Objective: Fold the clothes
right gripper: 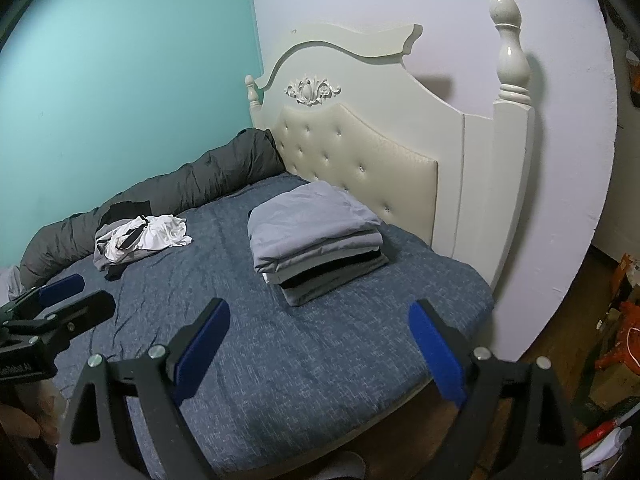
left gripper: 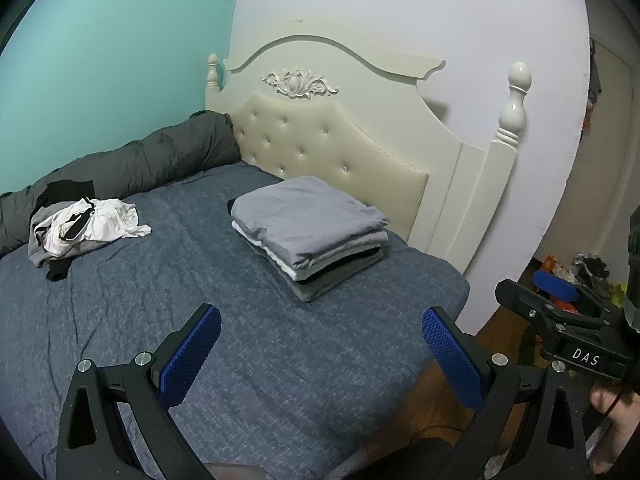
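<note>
A neat stack of folded clothes (left gripper: 310, 232), grey on top with white, black and grey layers below, rests on the blue bedspread (left gripper: 160, 320) near the headboard; the right wrist view shows the stack (right gripper: 316, 236) too. A loose heap of unfolded clothes (left gripper: 86, 228), white, grey and black, lies at the far left of the bed, and the same heap (right gripper: 140, 238) appears in the right wrist view. My left gripper (left gripper: 320, 332) hovers open over the bed's near part, nothing between its blue pads. My right gripper (right gripper: 320, 326) is open and empty as well, well short of the stack.
A cream tufted headboard (left gripper: 332, 136) with posts stands behind the stack. A dark grey rolled duvet (left gripper: 140, 160) runs along the teal wall. The bed's right edge drops to a wooden floor (right gripper: 560, 320) cluttered with boxes and bags (right gripper: 616, 340).
</note>
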